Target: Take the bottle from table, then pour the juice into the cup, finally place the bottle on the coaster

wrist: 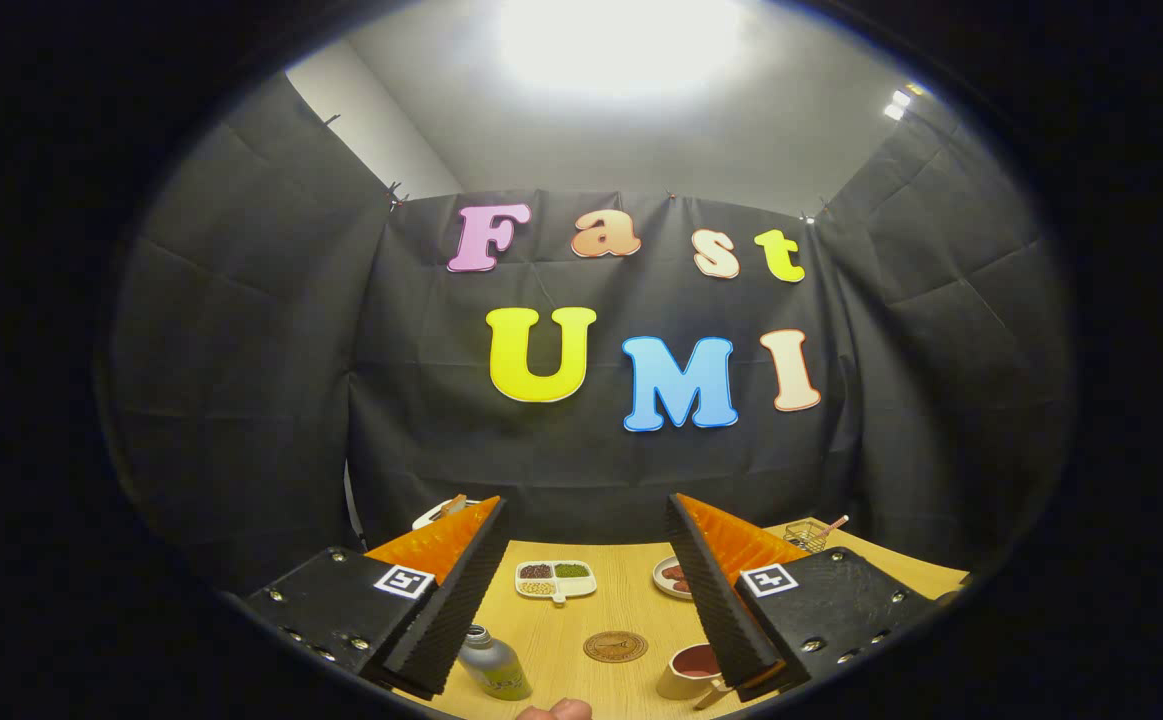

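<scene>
My gripper is held above the wooden table, its two fingers wide apart and nothing between them. A small silver bottle with a yellow-green label stands by the tip of the left finger, apart from it. A round brown coaster lies on the table between the fingers, a little beyond the bottle. A beige cup with a dark red inside sits by the right finger, which partly covers it.
A white divided dish of beans and grains lies further back in the middle. A plate sits behind the right finger, a small wire basket at the far right, another white dish at the far left. A fingertip shows at the near table edge.
</scene>
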Motion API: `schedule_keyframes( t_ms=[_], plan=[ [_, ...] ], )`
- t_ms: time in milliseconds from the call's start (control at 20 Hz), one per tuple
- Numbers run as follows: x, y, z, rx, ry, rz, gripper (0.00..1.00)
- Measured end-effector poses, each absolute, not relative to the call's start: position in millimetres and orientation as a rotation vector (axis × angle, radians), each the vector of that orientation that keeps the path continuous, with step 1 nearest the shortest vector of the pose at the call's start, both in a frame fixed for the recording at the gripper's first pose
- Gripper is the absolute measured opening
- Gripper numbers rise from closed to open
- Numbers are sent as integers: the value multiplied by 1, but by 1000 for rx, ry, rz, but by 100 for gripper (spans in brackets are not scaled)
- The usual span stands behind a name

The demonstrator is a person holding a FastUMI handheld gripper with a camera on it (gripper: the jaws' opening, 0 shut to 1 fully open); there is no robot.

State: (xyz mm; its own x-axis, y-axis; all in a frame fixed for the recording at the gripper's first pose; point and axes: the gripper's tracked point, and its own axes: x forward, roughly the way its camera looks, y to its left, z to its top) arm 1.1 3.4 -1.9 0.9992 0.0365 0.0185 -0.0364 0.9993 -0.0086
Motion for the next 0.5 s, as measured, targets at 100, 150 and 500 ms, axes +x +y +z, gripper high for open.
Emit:
schedule_keyframes(
  t_ms=[100,150,500],
  plan=[
    [2,5,-4,7,-20,52,96],
    [2,6,-5,13,-19,59,96],
    [4,11,-9,-9,-20,63,96]
  ],
)
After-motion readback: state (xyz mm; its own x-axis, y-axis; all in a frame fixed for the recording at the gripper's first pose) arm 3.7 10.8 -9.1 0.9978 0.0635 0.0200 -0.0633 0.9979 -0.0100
